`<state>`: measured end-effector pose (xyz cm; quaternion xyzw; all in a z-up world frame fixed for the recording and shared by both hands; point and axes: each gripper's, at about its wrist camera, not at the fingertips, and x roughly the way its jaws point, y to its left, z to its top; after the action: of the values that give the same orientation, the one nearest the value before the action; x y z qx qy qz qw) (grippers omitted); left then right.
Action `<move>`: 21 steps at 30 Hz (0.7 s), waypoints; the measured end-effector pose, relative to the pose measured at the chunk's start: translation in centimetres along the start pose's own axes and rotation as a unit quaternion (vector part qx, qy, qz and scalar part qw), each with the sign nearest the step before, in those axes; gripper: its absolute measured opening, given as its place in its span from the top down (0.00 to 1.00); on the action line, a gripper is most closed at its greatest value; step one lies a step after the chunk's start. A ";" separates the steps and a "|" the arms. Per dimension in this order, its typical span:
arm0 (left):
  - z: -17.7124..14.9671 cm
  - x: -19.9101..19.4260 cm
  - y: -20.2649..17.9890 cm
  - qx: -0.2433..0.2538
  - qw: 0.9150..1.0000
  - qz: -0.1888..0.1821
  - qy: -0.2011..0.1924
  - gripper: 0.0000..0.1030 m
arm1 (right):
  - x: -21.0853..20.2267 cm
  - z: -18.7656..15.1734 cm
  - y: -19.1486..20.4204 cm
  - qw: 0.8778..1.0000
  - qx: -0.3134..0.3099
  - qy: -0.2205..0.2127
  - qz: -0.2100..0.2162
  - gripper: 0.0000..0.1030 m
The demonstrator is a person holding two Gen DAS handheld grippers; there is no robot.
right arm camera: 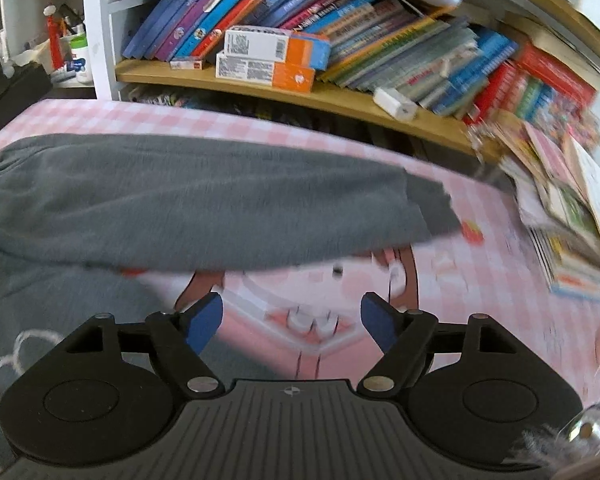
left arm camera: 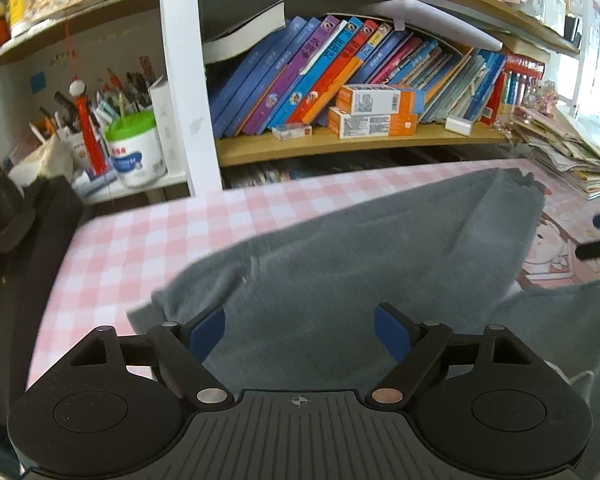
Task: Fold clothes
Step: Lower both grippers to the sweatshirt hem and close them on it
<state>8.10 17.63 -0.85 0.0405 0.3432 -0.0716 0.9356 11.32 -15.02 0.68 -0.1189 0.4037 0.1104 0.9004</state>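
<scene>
Pink checked cloth [left arm camera: 112, 240] covers the table on which a grey garment [left arm camera: 340, 248] is spread, with crowded bookshelves [left arm camera: 340, 80] at the far side. One long grey section [right arm camera: 204, 200] is laid across the far part of the cloth, seemingly already turned over as a first fold. Above the near cloth the left gripper [left arm camera: 299, 334] is held with jaws wide apart and nothing between them. Over the cartoon print [right arm camera: 300, 312] the right gripper [right arm camera: 291, 322] is likewise spread and empty.
</scene>
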 end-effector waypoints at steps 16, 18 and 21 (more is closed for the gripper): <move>4.4 7.9 2.4 0.030 0.999 0.006 0.038 0.16 | 11.7 7.4 -6.7 0.997 -0.074 0.015 0.030 0.26; 4.7 8.7 2.3 0.048 0.998 -0.001 0.042 0.16 | 12.9 8.2 -7.3 0.995 -0.087 0.020 0.034 0.26; 5.0 9.9 2.2 0.075 0.996 -0.012 0.048 0.16 | 14.6 9.3 -8.1 0.993 -0.110 0.031 0.039 0.26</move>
<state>19.12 18.14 -3.35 0.1104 0.3822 -0.1061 0.9113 29.71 -18.33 -3.36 -0.2044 0.4210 0.1852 0.8641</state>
